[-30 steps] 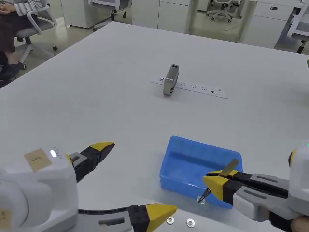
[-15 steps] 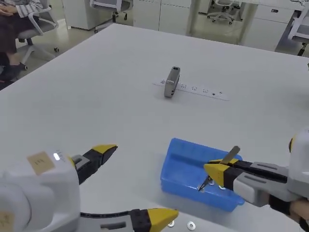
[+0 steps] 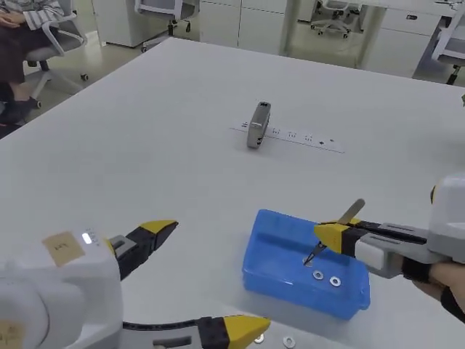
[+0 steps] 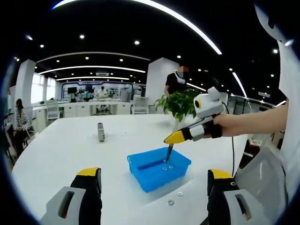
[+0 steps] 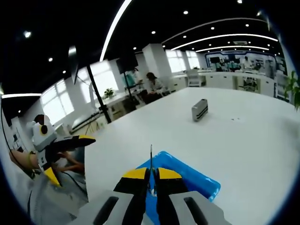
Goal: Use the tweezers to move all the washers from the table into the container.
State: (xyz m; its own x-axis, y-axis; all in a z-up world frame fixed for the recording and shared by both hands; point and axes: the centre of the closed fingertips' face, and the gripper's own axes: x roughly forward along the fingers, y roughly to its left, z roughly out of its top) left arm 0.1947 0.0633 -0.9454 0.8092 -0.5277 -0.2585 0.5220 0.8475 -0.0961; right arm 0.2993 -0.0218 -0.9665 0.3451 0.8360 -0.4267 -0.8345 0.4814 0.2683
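Right side: my right gripper [image 3: 325, 234] has its yellow-tipped jaws pressed together on the tweezers [image 3: 312, 254]. I grip them partway along, so the handle end sticks up behind and the thin points angle down ahead.
Tweezers points: they are down inside the container [image 3: 270, 220], over its right half, just beside the boxed washers [image 3: 318, 275]. Whether they touch the floor or pinch anything is too small for me to tell.
Left side: my left gripper [image 3: 221, 273] has its jaws spread wide with nothing between them. It hangs over the desk [image 3: 145, 131] to the left of the container, toward the desk's near edge.
Boxed washers: the two lie side by side on the container floor, toward its near right corner.
Loose washers: two loose washers [image 3: 289, 340] lie flat on the desk just outside the container's near wall. They are close together, one right beside the nearer jaw of my left gripper.
Container: blue, shallow, rectangular and open on top, it sits flat on the desk toward the near edge.
Further off: a grey box-shaped device [image 3: 258, 123] stands upright mid-desk, at the left end of a flat white strip [image 3: 305, 136] with small printed marks.
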